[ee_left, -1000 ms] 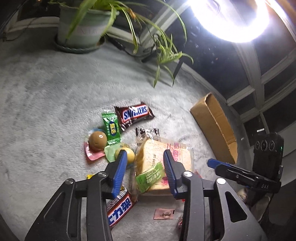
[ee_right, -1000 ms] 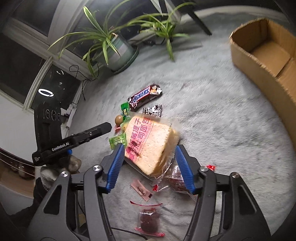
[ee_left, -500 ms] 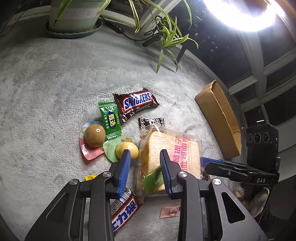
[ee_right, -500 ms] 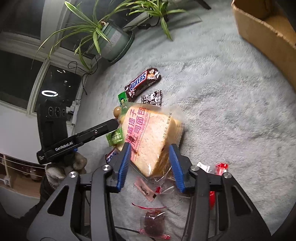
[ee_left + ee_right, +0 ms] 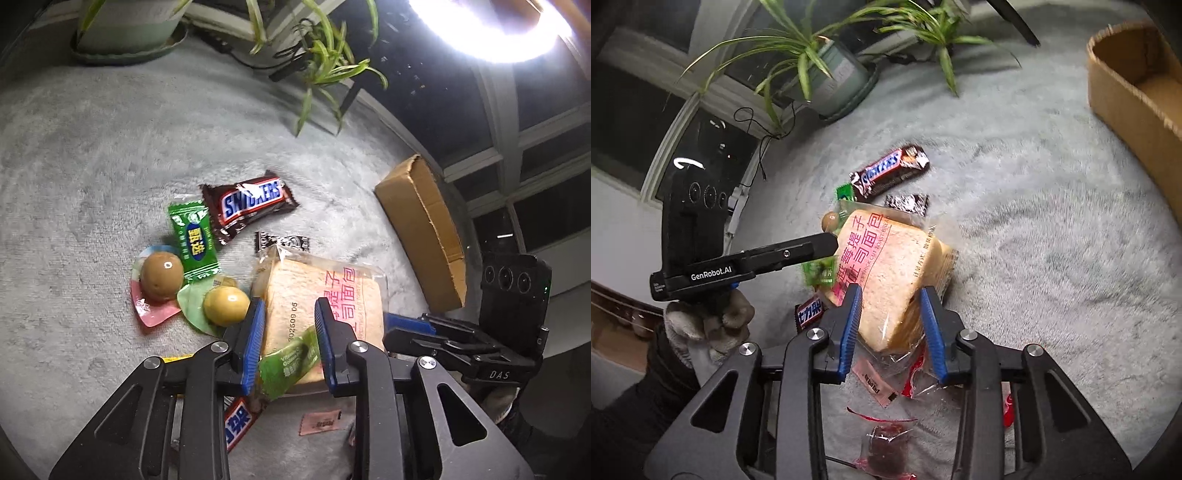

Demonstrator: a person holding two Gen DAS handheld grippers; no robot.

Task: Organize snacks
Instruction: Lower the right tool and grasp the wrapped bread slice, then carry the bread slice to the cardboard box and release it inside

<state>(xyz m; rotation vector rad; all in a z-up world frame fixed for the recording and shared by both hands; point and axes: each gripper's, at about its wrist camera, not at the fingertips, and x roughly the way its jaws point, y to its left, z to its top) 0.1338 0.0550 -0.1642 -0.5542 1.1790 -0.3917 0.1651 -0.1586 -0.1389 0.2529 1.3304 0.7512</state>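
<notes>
The bagged toast (image 5: pixel 886 273) lies tilted on the grey carpet (image 5: pixel 1052 258), amid the other snacks. The right tool (image 5: pixel 892 328) is closing on its near corner, blue pads against the wrapper on both sides. The left tool (image 5: pixel 288 345) is closing too, on a small green sachet (image 5: pixel 288 365) lying against the toast's edge; the sachet is crumpled between the pads. A gloved hand (image 5: pixel 705 325) holds this tool. Beyond the toast lie a small dark packet (image 5: pixel 282 242), a Snickers bar (image 5: pixel 251 205), a green candy (image 5: pixel 194 240) and two round sweets (image 5: pixel 162 275) on opened wrappers. A cardboard box (image 5: pixel 1137 96) stands well apart, to the right.
</notes>
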